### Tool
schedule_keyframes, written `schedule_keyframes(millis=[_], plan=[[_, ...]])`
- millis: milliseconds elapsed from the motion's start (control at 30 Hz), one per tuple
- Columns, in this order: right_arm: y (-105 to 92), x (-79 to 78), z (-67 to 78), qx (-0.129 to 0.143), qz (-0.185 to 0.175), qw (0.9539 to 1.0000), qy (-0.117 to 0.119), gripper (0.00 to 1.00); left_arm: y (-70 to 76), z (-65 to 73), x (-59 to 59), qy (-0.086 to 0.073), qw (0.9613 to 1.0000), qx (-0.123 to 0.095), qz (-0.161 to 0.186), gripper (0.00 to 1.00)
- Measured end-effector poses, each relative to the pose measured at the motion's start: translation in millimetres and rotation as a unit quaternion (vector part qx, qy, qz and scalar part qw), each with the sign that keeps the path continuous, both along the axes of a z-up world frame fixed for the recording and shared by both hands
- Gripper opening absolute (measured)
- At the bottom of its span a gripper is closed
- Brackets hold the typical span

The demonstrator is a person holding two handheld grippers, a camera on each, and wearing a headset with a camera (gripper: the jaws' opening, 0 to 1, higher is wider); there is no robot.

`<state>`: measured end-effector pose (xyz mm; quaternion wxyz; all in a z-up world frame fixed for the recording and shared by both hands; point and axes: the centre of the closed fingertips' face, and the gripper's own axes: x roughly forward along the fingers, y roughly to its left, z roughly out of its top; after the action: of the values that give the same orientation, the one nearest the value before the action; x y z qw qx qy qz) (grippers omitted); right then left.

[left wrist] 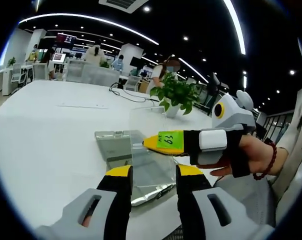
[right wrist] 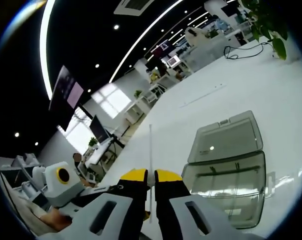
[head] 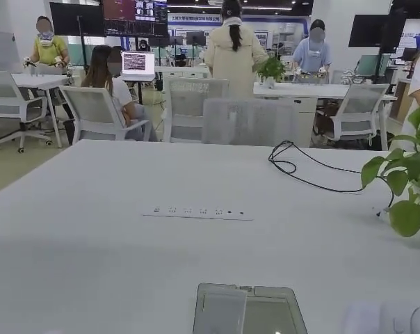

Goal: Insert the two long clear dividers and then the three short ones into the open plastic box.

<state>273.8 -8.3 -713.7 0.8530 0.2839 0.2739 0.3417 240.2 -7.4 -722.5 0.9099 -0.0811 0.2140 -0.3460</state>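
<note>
Clear divider (left wrist: 147, 131): stands upright, gripped at one edge by the right gripper (right wrist: 152, 179), jaws clenched on it; the thin edge runs straight out from the fingertips. Open plastic box (right wrist: 223, 192): lies on the white table (head: 92, 243), lid folded flat, just beside and below the divider. Whether sheet and box touch cannot be told. The right gripper is nearer the box. Left gripper (left wrist: 155, 172): jaws spread wide, grasping nothing, aimed at the box. Judged next move: align the sheet with the box's long axis, then lower it
</note>
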Motion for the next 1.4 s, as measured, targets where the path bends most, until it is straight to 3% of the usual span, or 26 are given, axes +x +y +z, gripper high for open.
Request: schedule_keyframes(millis=[33, 100, 133, 267, 400, 633, 800, 1000, 1133, 1400], plan=[[0.1, -3.4, -4.6, -0.006, 0.009, 0.9997, 0.02, 0.06, -0.1, 0.1, 0.0, -0.005, 1.0, 0.006, -0.003, 0.4], [-2.2, -2.4, -7.9, -0.009, 0.004, 0.9994, 0.032, 0.06, -0.7, -2.3, -2.6, -0.021, 0.9986, 0.044, -0.022, 0.47], [-3.9, -3.2, -10.7, -0.014, 0.005, 0.999, 0.041, 0.06, -0.8, -4.1, -4.2, -0.032, 0.9967, 0.067, -0.034, 0.5], [-11.5, -6.1, -19.5, -0.026, 0.002, 0.996, 0.085, 0.06, -0.4, -7.6, -8.8, -0.057, 0.9904, 0.112, -0.058, 0.62], [-17.4, -8.2, -26.8, -0.049, 0.006, 0.9928, 0.109, 0.06, -0.3, -7.7, -9.9, -0.062, 0.9902, 0.11, -0.061, 0.69], [-32.5, -10.8, -34.2, -0.074, -0.001, 0.9828, 0.17, 0.06, 0.5, -11.1, -9.1, -0.071, 0.9885, 0.115, -0.067, 0.8], [-42.4, -9.7, -38.3, -0.101, -0.004, 0.9768, 0.189, 0.06, 0.4, -11.3, -8.1, -0.076, 0.9889, 0.106, -0.071, 0.87], [-54.8, -10.4, -45.3, -0.136, -0.006, 0.9663, 0.219, 0.06, -1.3, -11.0, -7.5, -0.087, 0.9874, 0.107, -0.077, 0.95], [-62.3, -9.2, -49.2, -0.156, -0.009, 0.9597, 0.233, 0.06, -0.7, -14.2, -6.5, -0.086, 0.987, 0.111, -0.077, 0.97], [-75.8, -4.2, -56.0, -0.194, -0.01, 0.9479, 0.252, 0.06, -1.7, -16.0, -3.1, -0.086, 0.9891, 0.096, -0.071, 1.0]])
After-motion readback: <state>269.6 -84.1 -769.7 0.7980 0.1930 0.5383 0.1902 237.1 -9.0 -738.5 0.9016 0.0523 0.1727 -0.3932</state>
